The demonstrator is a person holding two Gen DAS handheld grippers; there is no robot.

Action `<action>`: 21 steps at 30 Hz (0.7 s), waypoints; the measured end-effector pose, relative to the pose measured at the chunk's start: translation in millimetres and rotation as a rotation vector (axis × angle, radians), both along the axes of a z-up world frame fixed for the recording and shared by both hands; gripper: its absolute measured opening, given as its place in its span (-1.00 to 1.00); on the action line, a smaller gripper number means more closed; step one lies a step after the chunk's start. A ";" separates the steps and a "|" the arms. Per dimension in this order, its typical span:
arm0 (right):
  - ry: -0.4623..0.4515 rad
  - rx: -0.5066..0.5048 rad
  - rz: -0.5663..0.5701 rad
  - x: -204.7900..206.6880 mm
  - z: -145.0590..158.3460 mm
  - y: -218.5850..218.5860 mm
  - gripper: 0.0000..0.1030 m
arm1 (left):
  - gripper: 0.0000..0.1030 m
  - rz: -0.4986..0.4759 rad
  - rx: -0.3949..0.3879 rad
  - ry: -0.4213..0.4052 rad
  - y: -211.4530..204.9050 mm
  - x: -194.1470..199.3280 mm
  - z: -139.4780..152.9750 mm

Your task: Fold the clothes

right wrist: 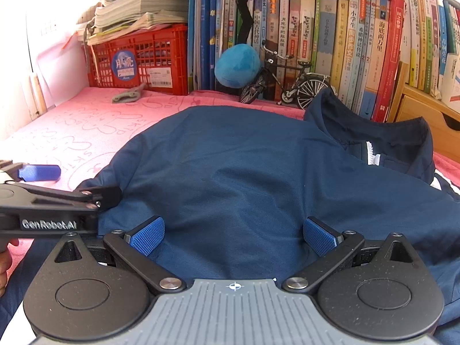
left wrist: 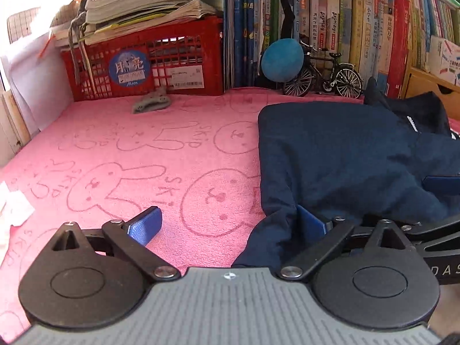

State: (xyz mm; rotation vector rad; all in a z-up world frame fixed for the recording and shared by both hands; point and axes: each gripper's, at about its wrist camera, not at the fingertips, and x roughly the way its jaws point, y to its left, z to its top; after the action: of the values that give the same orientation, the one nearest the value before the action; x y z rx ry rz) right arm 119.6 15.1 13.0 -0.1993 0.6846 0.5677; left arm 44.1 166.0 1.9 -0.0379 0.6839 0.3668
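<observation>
- Left wrist view: left gripper [left wrist: 230, 227] has jaws wide apart, low over the pink towel [left wrist: 143, 149] w/ bunny print that covers the counter.
- Its left blue pad sits over bare towel; right pad is at the navy jacket's [left wrist: 345, 155] left edge, cloth bunched against it and partly hiding it. Nothing pinched between the pads.
- Jacket lies on the right half of the towel, collar toward the books.
- At the back: red crate [left wrist: 184, 57] stacked w/ papers, small grey cloth item [left wrist: 151, 102] in front of it, blue plush ball [left wrist: 281, 60], model bicycle [left wrist: 322, 74], row of books [left wrist: 359, 28].
- Right wrist view: right gripper [right wrist: 234, 237] also spread apart, both pads over the jacket's [right wrist: 244, 166] lower part, not clamped on it.
- Jacket spread flat in mid-frame, white zipper [right wrist: 373, 155] by the collar at upper right.
- Left gripper comes in from the left edge, one arm touching the jacket's left edge.
</observation>
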 end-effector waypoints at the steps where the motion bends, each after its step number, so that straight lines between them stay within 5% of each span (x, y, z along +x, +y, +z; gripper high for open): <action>1: -0.001 0.000 -0.007 -0.3 0.2 -0.9 1.00 | 0.98 0.002 0.005 0.002 -0.7 0.0 0.0; 9: -0.027 -0.004 -0.030 3.6 2.0 -70.1 1.00 | 1.00 0.012 -0.062 0.004 10.1 0.6 -0.4; 14: -0.026 0.026 -0.176 14.4 2.5 -156.3 0.97 | 1.00 0.005 -0.052 0.006 7.9 0.9 -0.4; 18: -0.023 0.078 -0.156 15.9 3.2 -195.0 0.09 | 1.00 0.003 -0.045 0.007 6.8 1.0 -0.2; 21: -0.041 0.043 -0.150 13.1 0.9 -194.6 0.13 | 1.00 0.004 -0.036 0.008 5.3 1.2 -0.1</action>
State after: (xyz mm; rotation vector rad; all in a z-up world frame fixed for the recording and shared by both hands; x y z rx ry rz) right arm 132.7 -179.5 14.0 -0.1182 0.6414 0.4327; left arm 45.2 171.3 1.9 -0.0723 0.6981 0.3583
